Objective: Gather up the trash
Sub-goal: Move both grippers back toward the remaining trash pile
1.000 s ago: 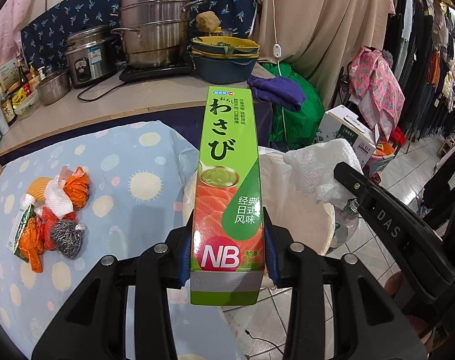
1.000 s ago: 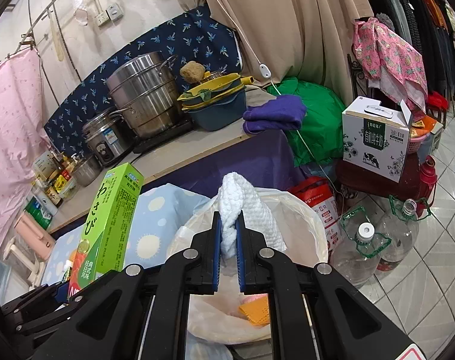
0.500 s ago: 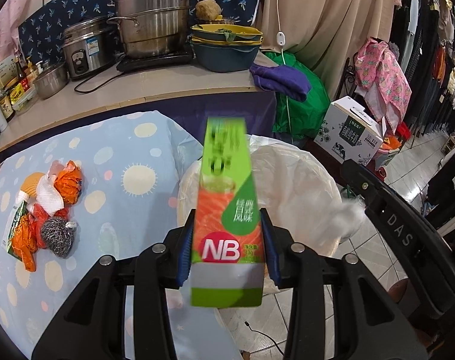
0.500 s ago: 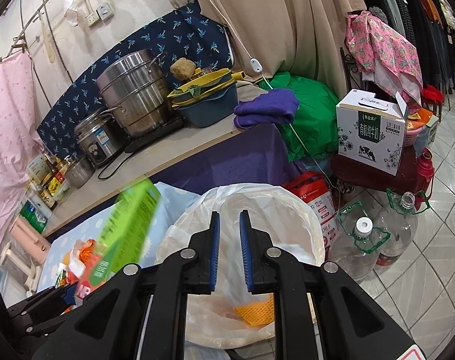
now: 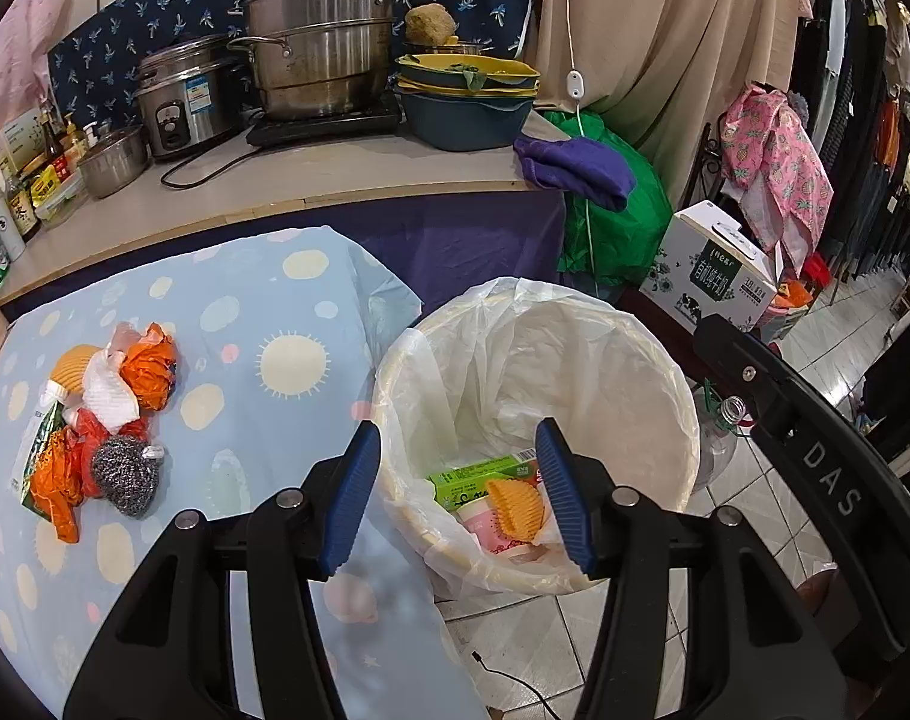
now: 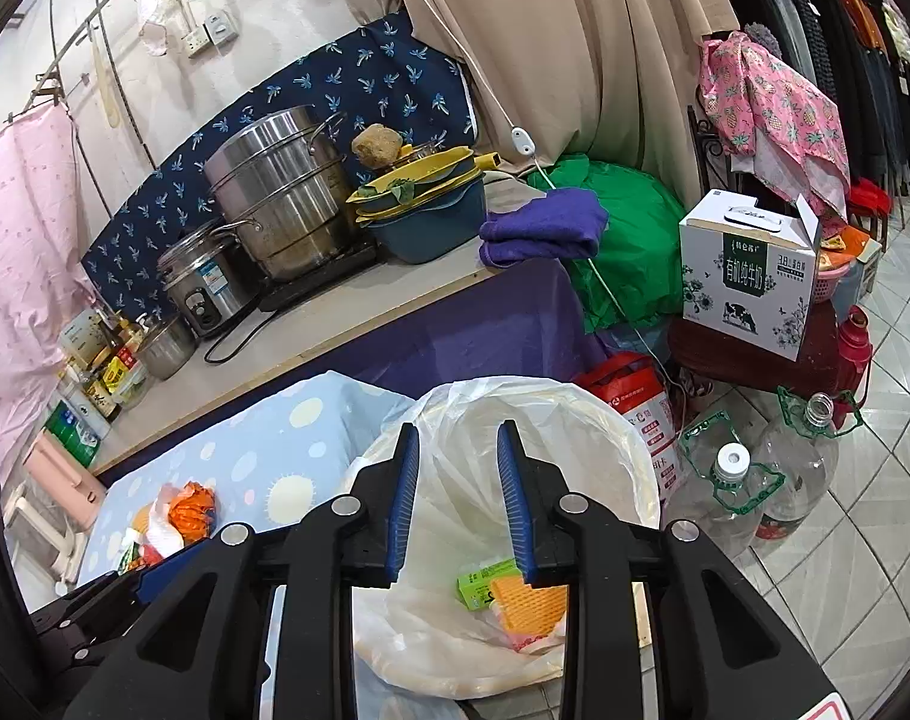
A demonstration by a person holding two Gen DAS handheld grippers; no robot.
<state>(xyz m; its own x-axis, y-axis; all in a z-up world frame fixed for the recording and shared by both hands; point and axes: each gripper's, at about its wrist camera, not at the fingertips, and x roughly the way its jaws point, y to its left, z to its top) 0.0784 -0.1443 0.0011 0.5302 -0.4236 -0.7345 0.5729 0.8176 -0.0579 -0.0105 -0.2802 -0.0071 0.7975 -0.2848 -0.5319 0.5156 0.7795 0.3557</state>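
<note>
A round bin lined with a clear plastic bag (image 5: 575,348) stands on the floor beside the table; it also shows in the right wrist view (image 6: 575,420). Inside lie the green wasabi box (image 5: 485,477), an orange foam net (image 5: 515,507) and other scraps. My left gripper (image 5: 458,480) is open and empty above the bin's near rim. My right gripper (image 6: 458,501) is open and empty above the bin. A heap of trash (image 5: 95,414) with orange wrappers, white tissue and a steel scourer (image 5: 125,474) lies on the table at left.
The table wears a light blue dotted cloth (image 5: 263,312). A counter behind holds steel pots (image 5: 317,36), a rice cooker (image 5: 185,102) and stacked bowls (image 5: 467,96). A milk carton box (image 6: 749,270) and empty plastic bottles (image 6: 725,498) stand on the tiled floor at right.
My left gripper opened and the wasabi box dropped into the bin. My right gripper opened and let the white tissue fall, then spread wider.
</note>
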